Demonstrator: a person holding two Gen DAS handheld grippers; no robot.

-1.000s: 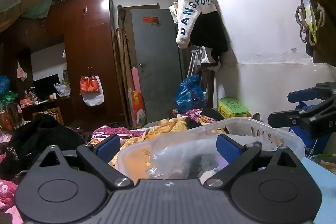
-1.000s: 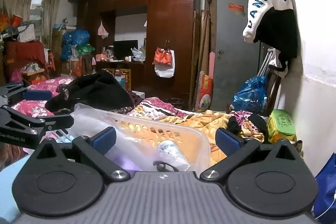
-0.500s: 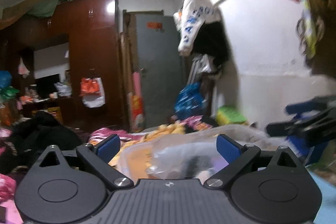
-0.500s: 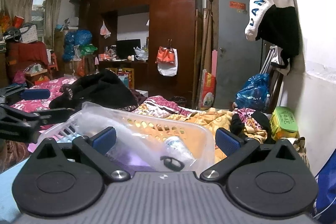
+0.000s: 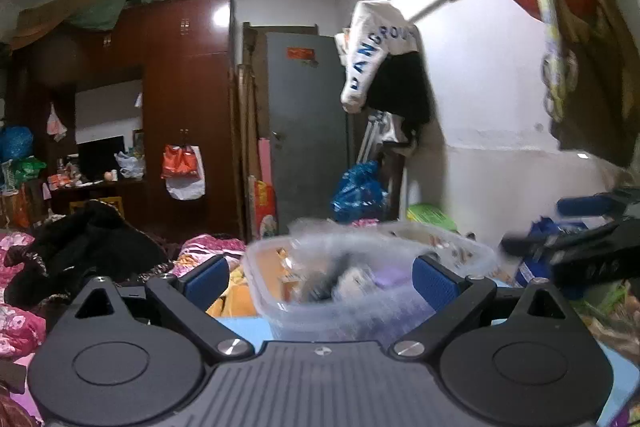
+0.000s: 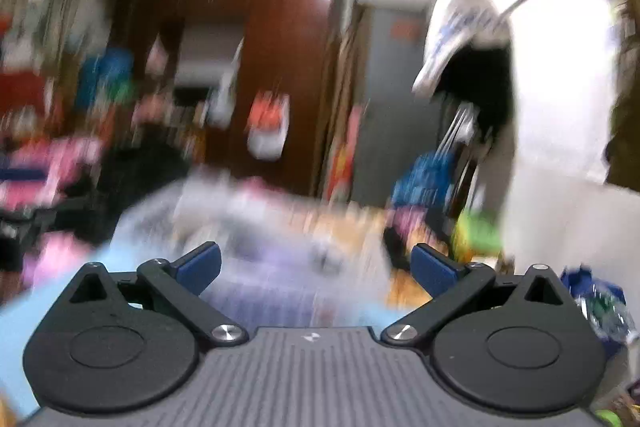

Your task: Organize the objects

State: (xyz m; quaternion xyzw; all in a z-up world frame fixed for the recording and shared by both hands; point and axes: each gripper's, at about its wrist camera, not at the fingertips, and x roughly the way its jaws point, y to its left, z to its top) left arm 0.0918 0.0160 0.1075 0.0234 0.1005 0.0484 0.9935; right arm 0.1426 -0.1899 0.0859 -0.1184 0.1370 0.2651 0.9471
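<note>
A translucent plastic basket stands on a light blue surface, holding a clear plastic bag, a purple item and other small things. My left gripper is open, just short of the basket's near wall. My right gripper is open and empty; its view is heavily motion-blurred, with the basket as a pale smear ahead. The right gripper also shows at the right edge of the left wrist view.
A cluttered bed with pink and yellow bedding and black clothes lies beyond. A brown wardrobe, grey door and white wall stand behind. A blue bag sits at right.
Both grippers have drawn back from the basket and tilted, so the blue surface now shows below it. The right wrist view has gone blurred with fast motion. Both stay open.
</note>
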